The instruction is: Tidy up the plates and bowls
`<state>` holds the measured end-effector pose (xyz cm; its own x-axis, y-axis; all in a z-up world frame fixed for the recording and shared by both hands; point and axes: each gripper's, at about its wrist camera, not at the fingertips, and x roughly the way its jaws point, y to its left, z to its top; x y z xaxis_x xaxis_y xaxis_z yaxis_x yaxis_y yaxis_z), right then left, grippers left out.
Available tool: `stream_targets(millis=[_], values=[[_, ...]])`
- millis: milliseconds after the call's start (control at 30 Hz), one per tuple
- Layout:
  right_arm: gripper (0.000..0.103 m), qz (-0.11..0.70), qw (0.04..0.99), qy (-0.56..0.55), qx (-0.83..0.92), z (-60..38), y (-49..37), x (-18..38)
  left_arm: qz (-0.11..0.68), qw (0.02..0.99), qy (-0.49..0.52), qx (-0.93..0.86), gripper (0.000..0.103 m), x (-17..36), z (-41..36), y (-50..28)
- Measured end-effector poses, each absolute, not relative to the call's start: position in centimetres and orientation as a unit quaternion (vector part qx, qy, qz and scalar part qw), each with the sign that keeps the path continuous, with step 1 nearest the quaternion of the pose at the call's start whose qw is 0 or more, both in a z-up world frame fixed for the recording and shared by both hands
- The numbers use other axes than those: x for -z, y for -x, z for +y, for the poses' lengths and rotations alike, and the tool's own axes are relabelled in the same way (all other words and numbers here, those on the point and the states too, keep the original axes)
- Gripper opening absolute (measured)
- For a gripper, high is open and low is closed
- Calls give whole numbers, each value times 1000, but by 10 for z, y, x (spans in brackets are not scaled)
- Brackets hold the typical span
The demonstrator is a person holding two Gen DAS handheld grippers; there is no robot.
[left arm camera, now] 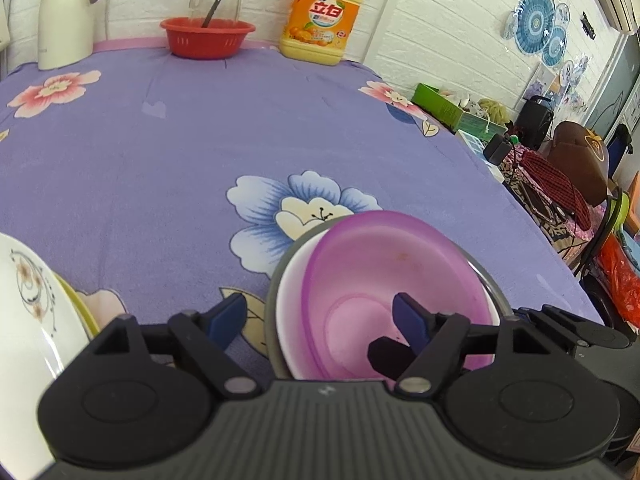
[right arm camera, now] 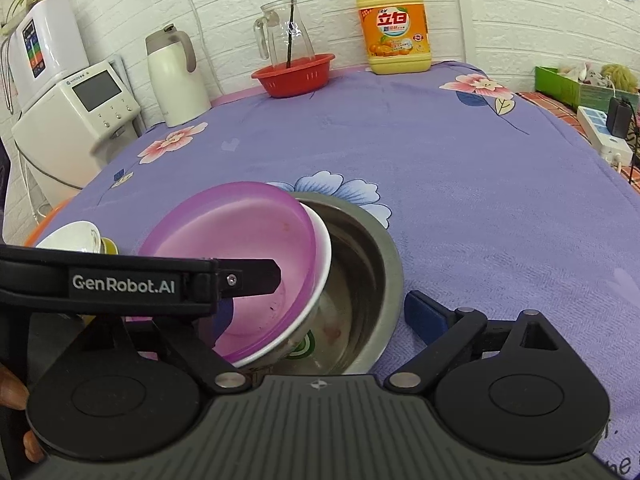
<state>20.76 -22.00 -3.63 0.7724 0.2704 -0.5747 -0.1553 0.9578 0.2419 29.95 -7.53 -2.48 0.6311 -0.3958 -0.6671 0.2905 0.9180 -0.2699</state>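
Both pairs of jaws stand open and press on nothing. The left gripper (left arm camera: 320, 320) straddles the left rim of the bowl stack, one blue pad outside over the cloth, the other inside the purple bowl (left arm camera: 396, 276); whether the pads touch the rim I cannot tell. The right gripper (right arm camera: 320, 312) spans the near side of the same stack, its right pad just outside the steel bowl (right arm camera: 360, 264) over the purple cloth (right arm camera: 480, 208), its left pad largely hidden behind the left gripper's finger.

From the left: a floral white plate (left arm camera: 28, 304) with a yellow dish (left arm camera: 82, 312) under it, then the stack. The purple bowl sits in a white bowl (right arm camera: 322, 256), and both lean tilted inside the steel bowl, so the nesting looks unfinished; the grippers seem placed to steady or straighten it.

The left view hides most of the steel bowl and makes the stack look tidy. The right view shows the tilt, the bare steel interior and a person's fingertips (right arm camera: 14, 392) on the handle
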Motion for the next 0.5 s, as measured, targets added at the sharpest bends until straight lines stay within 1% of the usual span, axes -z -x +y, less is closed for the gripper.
stream_targets(millis=[100,133,200,233,500], values=[[103,315,939,-82,-115,-219,-207,37,383,901,63,194,73,25,-75,-299],[103,314,939,-82,-116,-219,-207,37,382,900,65,199,71,25,-74,-299],[103,314,939,-81,-115,-219,-207,37,384,896,74,210,61,25,-72,-300],[103,315,939,-81,-113,-218,-207,36,386,894,78,212,60,25,-71,-300],[103,317,940,-59,-112,-201,-198,24,396,885,94,228,60,21,-78,-293]])
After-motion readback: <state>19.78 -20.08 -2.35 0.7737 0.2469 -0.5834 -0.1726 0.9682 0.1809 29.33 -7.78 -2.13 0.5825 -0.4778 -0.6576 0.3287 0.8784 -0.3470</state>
